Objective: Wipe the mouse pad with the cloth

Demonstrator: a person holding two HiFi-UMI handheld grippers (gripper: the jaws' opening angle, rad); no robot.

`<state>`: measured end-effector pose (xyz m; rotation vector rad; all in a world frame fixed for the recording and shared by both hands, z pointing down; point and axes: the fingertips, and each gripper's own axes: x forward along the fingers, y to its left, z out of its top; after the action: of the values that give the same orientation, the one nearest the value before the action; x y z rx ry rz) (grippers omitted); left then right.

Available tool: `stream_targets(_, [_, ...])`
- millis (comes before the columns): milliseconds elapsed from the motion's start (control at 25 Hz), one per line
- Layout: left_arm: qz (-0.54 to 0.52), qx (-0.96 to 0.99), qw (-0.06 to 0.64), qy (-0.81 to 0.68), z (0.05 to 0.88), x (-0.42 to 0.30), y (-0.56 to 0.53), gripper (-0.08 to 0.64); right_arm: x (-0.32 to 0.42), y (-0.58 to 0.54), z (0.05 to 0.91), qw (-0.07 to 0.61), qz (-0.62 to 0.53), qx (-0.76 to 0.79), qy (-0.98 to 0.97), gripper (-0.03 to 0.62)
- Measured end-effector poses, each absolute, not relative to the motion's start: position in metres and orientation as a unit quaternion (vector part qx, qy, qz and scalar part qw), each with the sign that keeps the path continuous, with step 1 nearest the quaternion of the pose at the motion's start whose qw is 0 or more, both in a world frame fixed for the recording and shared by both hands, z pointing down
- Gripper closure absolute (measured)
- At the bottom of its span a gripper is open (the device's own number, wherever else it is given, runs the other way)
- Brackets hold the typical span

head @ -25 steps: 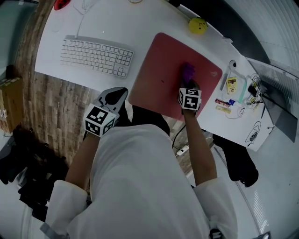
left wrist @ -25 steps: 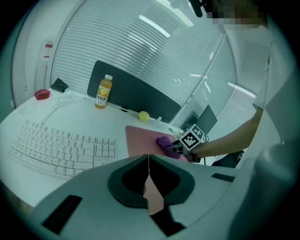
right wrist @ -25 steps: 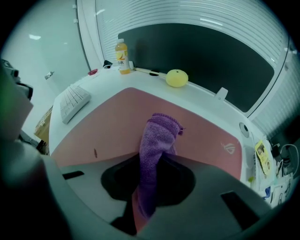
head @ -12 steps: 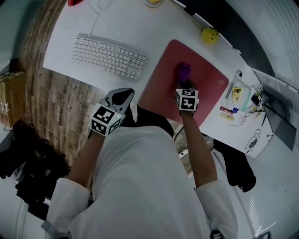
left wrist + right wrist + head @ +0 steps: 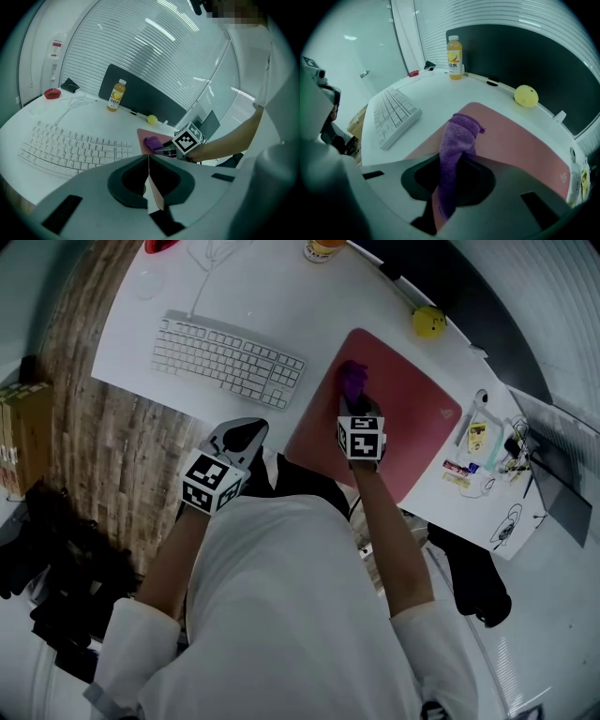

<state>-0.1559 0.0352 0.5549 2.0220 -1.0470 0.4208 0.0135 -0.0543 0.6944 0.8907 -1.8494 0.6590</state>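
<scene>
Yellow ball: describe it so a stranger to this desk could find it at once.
On the white desk, find the pink mouse pad. Just past its far edge, beside the dark back panel, sits the yellow ball. It is the only yellow sphere there; the bottle is tall.

Knitted purple cloth (image 5: 457,140); matt pink mouse pad (image 5: 520,140); smooth white desk (image 5: 440,96).

White desk (image 5: 281,306) bears keyboard (image 5: 228,360), pink mouse pad (image 5: 412,442), bottle (image 5: 454,51), yellow ball (image 5: 428,322)
</scene>
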Motion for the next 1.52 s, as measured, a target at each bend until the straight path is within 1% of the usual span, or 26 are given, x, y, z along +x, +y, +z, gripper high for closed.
stream_targets(560, [0.170,0.803,0.391,-0.416,0.549,-0.165,0.021,0.540,-0.063,-0.059,0.678,0.455,0.266,0.294,-0.797,0.518])
stream_targets(760, [0.170,0.810,0.381,-0.412,0.541,-0.156,0.010,0.540,-0.071,-0.081,0.656,0.426,0.268,0.294,-0.813,0.518])
stream_targets(920, [0.174,0.812,0.383,-0.405,0.541,-0.147,0.006,0.540,-0.064,-0.102,0.661,0.404,0.295,0.302,-0.811,0.518])
stream_targets(1120, [0.185,0.812,0.385,-0.397,0.545,-0.132,0.004,0.540,-0.040,-0.126,0.676,0.393,0.313,0.327,-0.800,0.518])
stream_targets(1520, [0.207,0.811,0.389,-0.385,0.553,-0.099,0.005,0.540,0.024,-0.153,0.692,0.389,0.315,0.362,-0.787,0.518])
